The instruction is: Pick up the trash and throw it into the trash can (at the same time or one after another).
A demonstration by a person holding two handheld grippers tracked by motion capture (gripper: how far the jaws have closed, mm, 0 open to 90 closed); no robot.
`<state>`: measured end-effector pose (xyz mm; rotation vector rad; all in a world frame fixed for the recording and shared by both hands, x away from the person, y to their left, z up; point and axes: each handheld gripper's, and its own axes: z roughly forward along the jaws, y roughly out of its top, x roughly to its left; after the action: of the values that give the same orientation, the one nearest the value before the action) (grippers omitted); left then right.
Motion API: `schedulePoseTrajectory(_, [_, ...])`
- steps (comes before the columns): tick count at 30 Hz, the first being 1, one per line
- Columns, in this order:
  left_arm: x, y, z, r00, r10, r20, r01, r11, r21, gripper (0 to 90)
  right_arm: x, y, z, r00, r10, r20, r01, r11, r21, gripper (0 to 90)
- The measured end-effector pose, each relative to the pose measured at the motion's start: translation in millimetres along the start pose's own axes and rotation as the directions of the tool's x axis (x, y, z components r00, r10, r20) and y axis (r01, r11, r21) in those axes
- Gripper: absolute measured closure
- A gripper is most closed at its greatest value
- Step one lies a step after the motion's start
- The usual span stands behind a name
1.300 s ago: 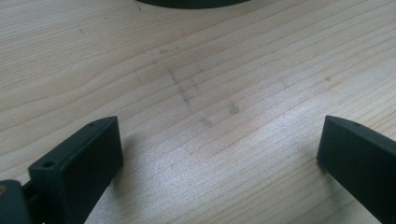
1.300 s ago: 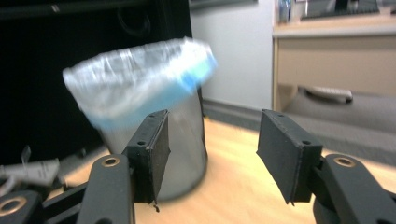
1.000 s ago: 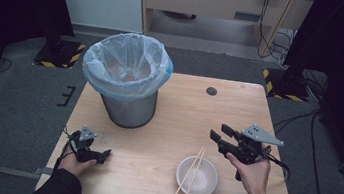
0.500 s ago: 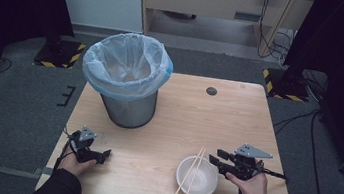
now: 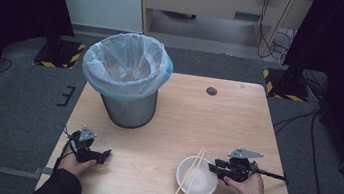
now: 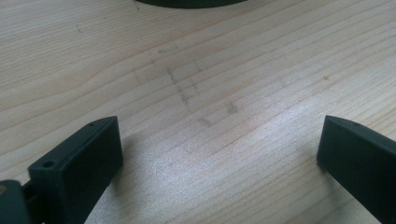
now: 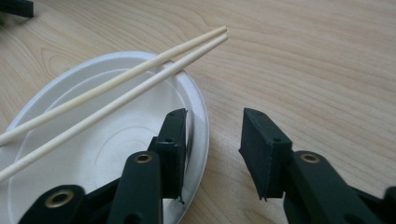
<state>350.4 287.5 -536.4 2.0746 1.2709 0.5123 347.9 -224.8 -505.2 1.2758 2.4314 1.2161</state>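
Wood table (image 5: pixel 178 113) with a lined bin (image 5: pixel 127 78) at back left, white bowl (image 5: pixel 196 177) with chopsticks (image 5: pixel 190 172) across it near the front edge; right gripper (image 7: pixel 212 140) jaws apart straddling the bowl rim, left gripper (image 6: pixel 219 149) wide apart over bare wood.

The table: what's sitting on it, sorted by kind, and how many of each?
Bin with a plastic liner: 1
White bowl: 1
Chopsticks, lying across the bowl: 2
Hand-held grippers, left gripper and right gripper, both open: 2
Total: 6
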Motion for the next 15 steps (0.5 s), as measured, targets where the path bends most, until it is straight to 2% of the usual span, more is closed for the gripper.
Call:
schedulePoseTrajectory(7, [0.0, 0.0, 0.0, 1.0000, 0.000, 0.000, 0.000, 1.0000, 0.000, 0.0, -0.5, 2.1, -0.3, 0.9994, 0.023, -0.025, -0.022, 1.000, 0.017, 71.0])
schedulePoseTrajectory(15, [0.0, 0.0, 0.0, 1.0000, 0.000, 0.000, 0.000, 1.0000, 0.000, 0.0, -1.3, 4.5, 0.5, 0.9990, 0.018, -0.041, -0.017, 0.999, 0.028, 79.4])
